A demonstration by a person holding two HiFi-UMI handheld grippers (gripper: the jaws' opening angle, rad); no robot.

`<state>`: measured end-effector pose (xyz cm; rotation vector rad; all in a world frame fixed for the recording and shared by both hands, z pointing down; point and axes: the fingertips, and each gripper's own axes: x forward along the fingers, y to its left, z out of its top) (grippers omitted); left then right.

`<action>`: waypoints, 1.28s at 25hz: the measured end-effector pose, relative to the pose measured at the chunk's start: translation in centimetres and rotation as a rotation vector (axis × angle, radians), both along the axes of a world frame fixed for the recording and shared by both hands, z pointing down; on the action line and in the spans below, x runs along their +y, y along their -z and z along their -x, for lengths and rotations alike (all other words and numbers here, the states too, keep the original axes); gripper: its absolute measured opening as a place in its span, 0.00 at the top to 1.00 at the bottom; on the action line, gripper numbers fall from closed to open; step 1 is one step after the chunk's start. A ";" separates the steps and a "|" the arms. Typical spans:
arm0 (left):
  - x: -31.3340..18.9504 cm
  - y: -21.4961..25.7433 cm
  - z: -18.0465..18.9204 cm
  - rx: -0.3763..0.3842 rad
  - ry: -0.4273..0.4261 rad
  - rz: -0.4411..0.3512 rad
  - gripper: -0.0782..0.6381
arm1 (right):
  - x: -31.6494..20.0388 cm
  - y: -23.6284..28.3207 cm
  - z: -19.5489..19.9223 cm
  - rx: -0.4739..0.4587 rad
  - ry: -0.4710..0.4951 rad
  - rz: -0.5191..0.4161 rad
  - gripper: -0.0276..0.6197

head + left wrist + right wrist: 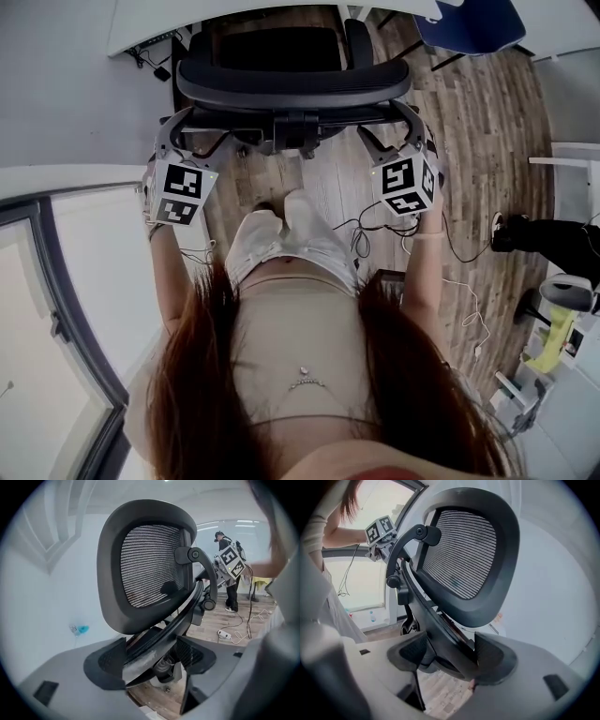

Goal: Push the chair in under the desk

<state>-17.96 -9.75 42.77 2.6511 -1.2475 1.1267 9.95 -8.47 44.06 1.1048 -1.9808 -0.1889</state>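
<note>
The black mesh-backed office chair [292,80] [140,564] [464,555] stands close against the near edge of the white counter [150,23]. The left gripper [192,131] [150,663] and right gripper [389,131] [450,656] each have their fingers closed narrowly on the backrest's curved frame, one at either end. Bare wood-plank floor [469,122] lies open to the chair's right.

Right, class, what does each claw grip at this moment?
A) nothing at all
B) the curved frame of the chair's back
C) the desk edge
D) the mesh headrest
B: in each gripper view the curved frame runs between the jaws, which close on it, with the mesh headrest above. The head view puts the left claw and right claw at its two ends.
</note>
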 end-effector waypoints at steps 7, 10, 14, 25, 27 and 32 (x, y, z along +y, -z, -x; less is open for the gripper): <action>-1.5 -0.1 -0.7 -0.005 0.023 0.016 0.44 | -1.9 0.0 -0.7 -0.007 0.043 -0.034 0.46; -1.9 -0.2 -0.9 -0.002 0.035 0.010 0.44 | -2.5 -0.2 -1.0 -0.008 0.057 -0.037 0.46; -2.5 -0.2 -1.5 0.014 0.044 -0.007 0.44 | -3.5 -0.2 -1.4 -0.008 0.069 -0.051 0.46; -5.1 -0.1 -2.3 0.019 0.051 -0.022 0.43 | -6.0 -0.1 -2.3 -0.010 0.096 -0.097 0.46; -5.4 -0.1 -2.2 0.021 0.053 -0.025 0.43 | -6.4 -0.1 -2.2 -0.009 0.101 -0.110 0.46; -6.6 -0.1 -2.1 0.017 0.056 -0.021 0.43 | -7.8 -0.2 -2.1 -0.005 0.095 -0.087 0.46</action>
